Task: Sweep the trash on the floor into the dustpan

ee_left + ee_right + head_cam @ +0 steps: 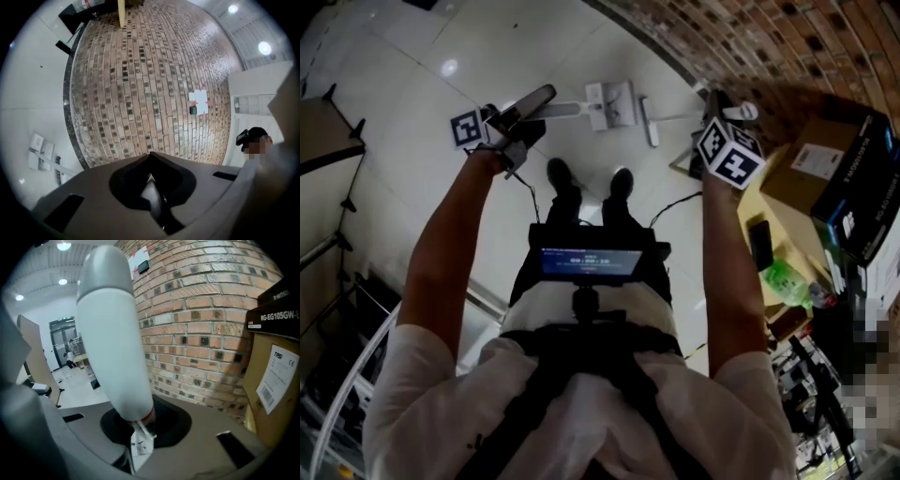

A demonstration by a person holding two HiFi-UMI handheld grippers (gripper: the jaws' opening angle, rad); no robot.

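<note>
The right hand-held gripper (139, 426) is clamping its jaws on the pale broom handle (112, 333). It is gripping the handle just under a red ring, where a small tag is hanging. The handle's rounded end is sticking out past the jaws, with the brick wall (211, 333) behind it. In the head view the handle is running from this gripper across to the broom head (649, 122). The broom head is resting on the white floor (487, 56) just beside the dustpan (611, 105), on its right. The dustpan is sitting on the floor ahead of the person's shoes (562, 175), near the foot of the wall. Its thin shaft (570, 110) is reaching left toward the left hand-held gripper (539, 97). That gripper's jaws are pressing fully together, and its own view is showing nothing between their tips. Whether it is touching the shaft cannot be told. Cardboard boxes (814, 161) are standing at the right, close to the wall.
</note>
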